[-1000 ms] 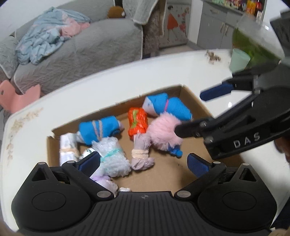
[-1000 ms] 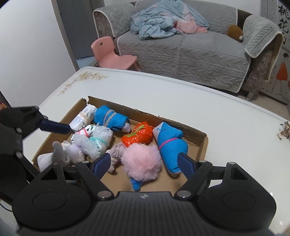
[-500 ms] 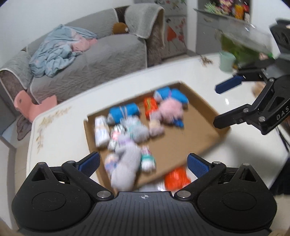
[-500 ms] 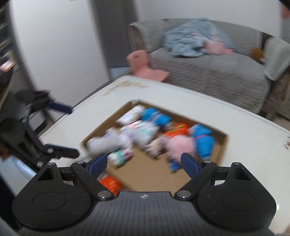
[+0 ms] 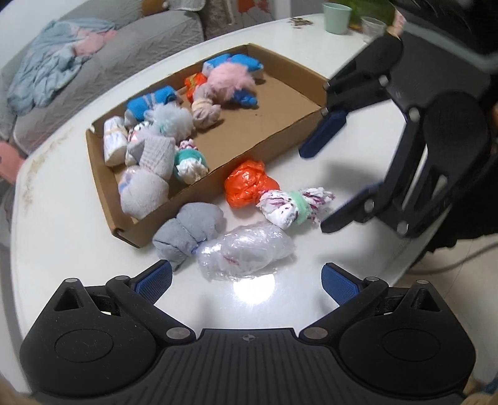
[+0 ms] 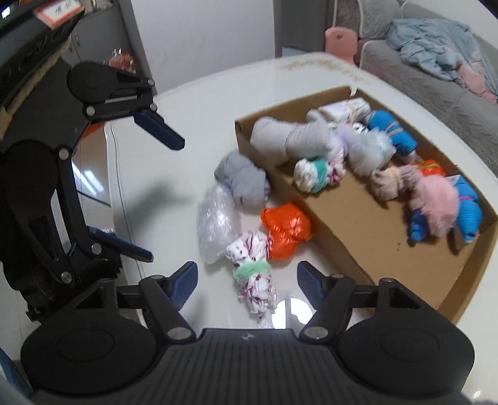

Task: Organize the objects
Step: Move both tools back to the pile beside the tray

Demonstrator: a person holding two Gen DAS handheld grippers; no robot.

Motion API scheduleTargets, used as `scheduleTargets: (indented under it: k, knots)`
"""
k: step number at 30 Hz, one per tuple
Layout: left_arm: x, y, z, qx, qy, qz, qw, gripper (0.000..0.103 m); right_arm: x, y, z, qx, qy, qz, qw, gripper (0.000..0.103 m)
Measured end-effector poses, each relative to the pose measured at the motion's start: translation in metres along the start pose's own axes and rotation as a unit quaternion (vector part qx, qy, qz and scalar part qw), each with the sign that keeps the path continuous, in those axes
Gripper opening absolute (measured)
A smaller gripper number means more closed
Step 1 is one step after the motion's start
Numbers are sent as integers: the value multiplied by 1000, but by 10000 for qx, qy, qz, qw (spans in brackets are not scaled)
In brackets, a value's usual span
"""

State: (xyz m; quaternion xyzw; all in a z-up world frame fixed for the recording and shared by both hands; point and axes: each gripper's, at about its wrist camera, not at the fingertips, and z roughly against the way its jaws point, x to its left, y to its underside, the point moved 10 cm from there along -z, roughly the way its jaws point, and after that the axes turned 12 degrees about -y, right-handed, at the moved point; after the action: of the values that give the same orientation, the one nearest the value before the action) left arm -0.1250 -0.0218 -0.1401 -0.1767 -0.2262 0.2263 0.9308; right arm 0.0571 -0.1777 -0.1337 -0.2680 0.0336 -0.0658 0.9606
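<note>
Left wrist view. The left gripper [image 5: 246, 280] stands over the white table [image 5: 62, 218], its jaws well apart and empty; the clear bundle [image 5: 246, 249] lies just ahead of them. Touching that bundle on the left is the grey bundle [image 5: 190, 230], which lies against the near wall of the box [image 5: 280, 137]. Further off are the orange bundle [image 5: 249, 183] and, touching it, the speckled bundle [image 5: 292, 205] with a green band. All four lie on the table outside the box. Inside the box, bundles crowd the left and far parts, among them a pink fluffy one [image 5: 230, 81]; its right part is bare cardboard. The right gripper [image 5: 330, 187] enters from the right, one finger near the box corner, the other close to the speckled bundle. A green cup [image 5: 337, 15] stands at the far table edge, and a sofa [image 5: 109, 56] lies beyond.

Right wrist view. The right gripper [image 6: 247, 282] hangs over the speckled bundle [image 6: 253, 274], which lies between its jaws; the jaws are closing, and the pads do not yet press on it. The orange bundle [image 6: 286, 230], clear bundle [image 6: 218, 224] and grey bundle [image 6: 246, 180] lie beyond, beside the box [image 6: 358, 224]. The left gripper [image 6: 149, 193] is at left, its jaws apart and empty.
</note>
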Motion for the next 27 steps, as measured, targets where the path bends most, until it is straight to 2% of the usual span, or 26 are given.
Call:
scheduleTargets:
  k: [4,6,9,13,21,24,27]
  knots:
    - [3,1,-10,92,118,362,9992,102,-1,7,-14,87,-14,-29,10000,59]
    - [4,0,-11,119,127,441,9989,102,-3,8,-20,137,-4,-41,9999,59]
    - [7,-1,-15,111,76,491,9987,102,-3,11,-27,240,4,-60,9997,52]
    - [11,-2,-24,117,63,720,9973,102,-4,16,-33,464,-31,-155,9988,24]
    - [20,-8,-35,129,87,1454,9892,102,-5,43,-20,605,-104,-403,9973,22]
    - [18,-9,-40,167,93,1527,9881,102,-6,46,-17,564,-129,-471,9972,22]
    - [14,-10,-44,147,61,1441,9894,102,-7,48,-16,515,-90,-481,9975,26]
